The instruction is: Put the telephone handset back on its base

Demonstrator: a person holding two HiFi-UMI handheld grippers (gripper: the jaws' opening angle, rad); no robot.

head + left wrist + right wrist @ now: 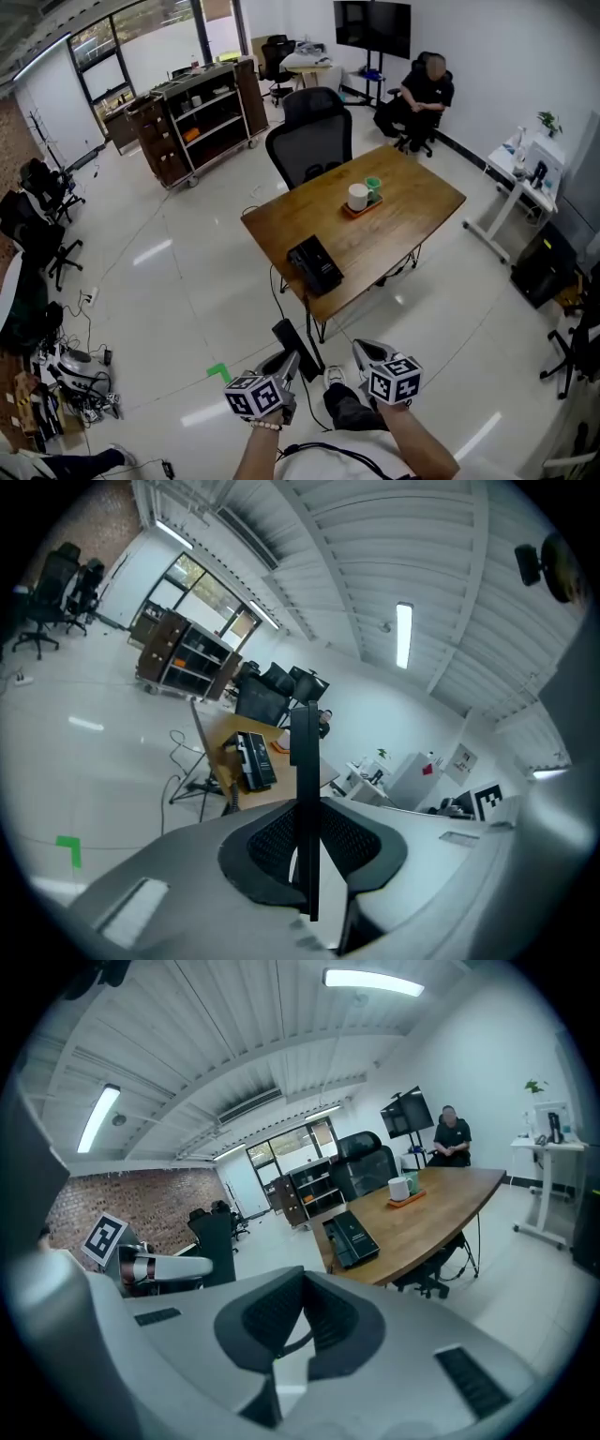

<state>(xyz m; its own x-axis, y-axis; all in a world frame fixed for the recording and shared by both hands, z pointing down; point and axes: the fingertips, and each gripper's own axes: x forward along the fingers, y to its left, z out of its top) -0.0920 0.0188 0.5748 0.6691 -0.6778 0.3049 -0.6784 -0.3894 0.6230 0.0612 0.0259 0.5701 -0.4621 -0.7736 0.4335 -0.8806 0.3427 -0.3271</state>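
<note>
The black telephone base lies near the front corner of the wooden table, some way ahead of me. My left gripper is shut on the black handset, held low above the floor, well short of the table. In the left gripper view the handset stands edge-on between the pads of the left gripper, with the base far beyond it. My right gripper is beside the left one. In its own view the right gripper is shut with nothing in it, facing the base.
A tray with a white mug and a green cup sits mid-table. A black office chair stands behind the table. A person sits at the back. A shelf cart is at the back left, a white desk at the right.
</note>
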